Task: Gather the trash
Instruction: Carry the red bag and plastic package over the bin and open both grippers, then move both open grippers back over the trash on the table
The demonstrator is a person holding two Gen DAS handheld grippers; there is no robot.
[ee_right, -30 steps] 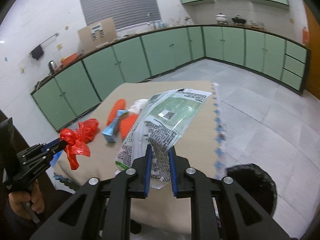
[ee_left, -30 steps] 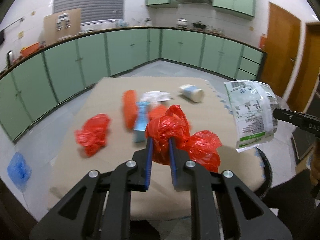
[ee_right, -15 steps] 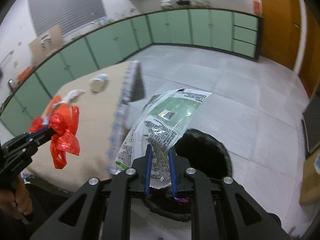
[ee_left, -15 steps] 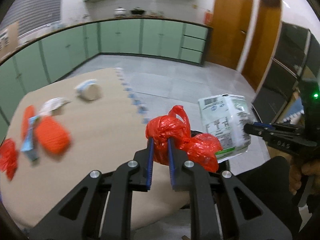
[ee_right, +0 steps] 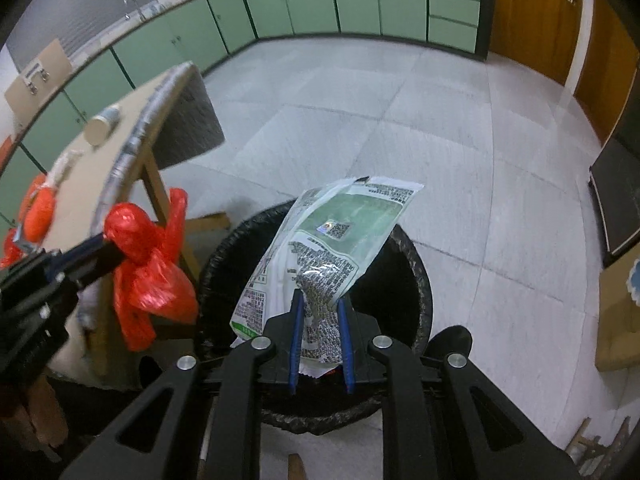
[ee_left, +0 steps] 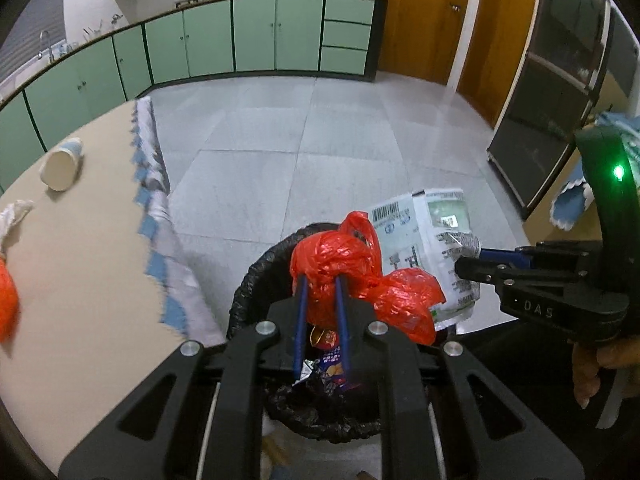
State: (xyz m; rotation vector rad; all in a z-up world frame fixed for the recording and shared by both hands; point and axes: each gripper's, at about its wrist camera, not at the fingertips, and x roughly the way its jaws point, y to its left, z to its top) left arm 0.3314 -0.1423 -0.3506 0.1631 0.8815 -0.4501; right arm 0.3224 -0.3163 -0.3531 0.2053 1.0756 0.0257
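Note:
My left gripper [ee_left: 320, 284] is shut on a crumpled red plastic bag [ee_left: 352, 272] and holds it above a round bin lined with black plastic [ee_left: 248, 280]. My right gripper [ee_right: 319, 296] is shut on a white and green printed food wrapper [ee_right: 332, 248] and holds it over the same bin [ee_right: 416, 276]. The red bag also shows in the right wrist view [ee_right: 148, 264], left of the bin. The wrapper shows in the left wrist view [ee_left: 432, 236], right of the red bag. Some wrappers lie inside the bin [ee_left: 332, 356].
The beige table [ee_left: 80, 240] stands left of the bin with a paper cup [ee_left: 60, 164], a white crumpled scrap [ee_left: 12, 212] and an orange item [ee_left: 6, 304] on it. Grey tiled floor [ee_right: 440, 140] lies beyond. Green cabinets and wooden doors line the walls.
Both grippers have swung right, away from the table, and now hold the red bag and the wrapper over the bin. Both stay shut on their items.

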